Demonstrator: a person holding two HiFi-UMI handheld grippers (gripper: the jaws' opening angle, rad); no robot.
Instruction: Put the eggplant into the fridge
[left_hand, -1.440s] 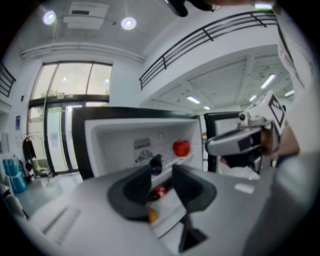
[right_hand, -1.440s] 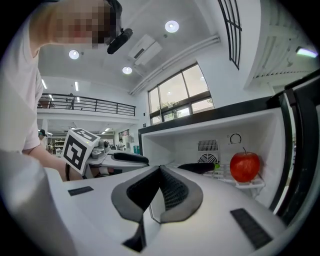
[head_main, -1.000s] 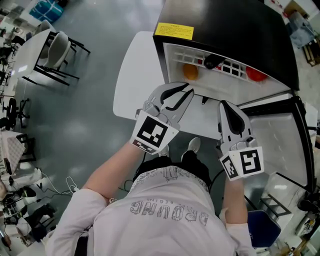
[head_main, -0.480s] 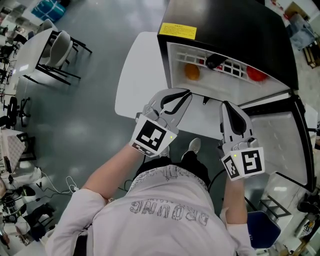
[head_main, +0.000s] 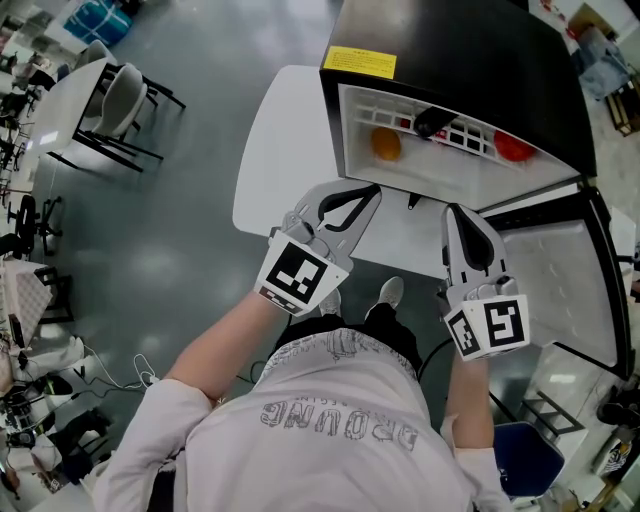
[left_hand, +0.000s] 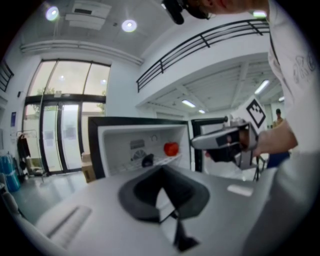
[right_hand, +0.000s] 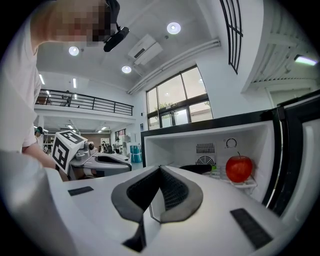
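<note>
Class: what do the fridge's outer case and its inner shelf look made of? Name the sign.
Outer case: smooth black with a slight sheen, likely painted metal, perhaps plastic. Inner shelf: thin white bars in a grid, likely coated wire.

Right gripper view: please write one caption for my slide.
Shut, empty right gripper faces open fridge holding apple and eggplant.

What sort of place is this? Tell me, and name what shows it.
Probably a large open lab or workshop hall, not a home: a white table with chairs on grey floor, a mezzanine railing, and tall windows.
</note>
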